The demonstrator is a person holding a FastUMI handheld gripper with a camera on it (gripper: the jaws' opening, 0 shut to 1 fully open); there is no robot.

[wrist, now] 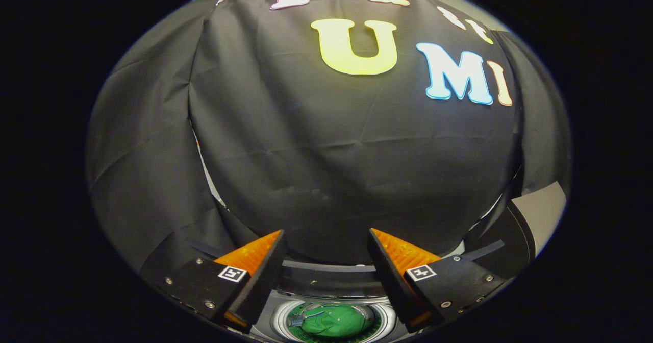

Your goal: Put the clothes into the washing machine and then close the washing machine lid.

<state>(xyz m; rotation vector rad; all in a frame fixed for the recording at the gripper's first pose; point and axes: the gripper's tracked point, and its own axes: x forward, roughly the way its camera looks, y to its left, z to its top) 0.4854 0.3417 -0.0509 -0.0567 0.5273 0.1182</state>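
Note:
My gripper (326, 246) is open, with a wide gap between its fingers and nothing in it. Below and between the fingers lies the washing machine's round drum opening (279, 318) with a shiny metal rim. A green garment (334, 321) sits bunched inside the drum. The machine's dark top edge (326, 276) runs just behind the opening. I hover well above the machine, apart from it.
The booth's black cloth wall (331, 169) hangs straight ahead beyond the fingers. A grey panel (543, 207) stands to the right of the machine, past the right finger.

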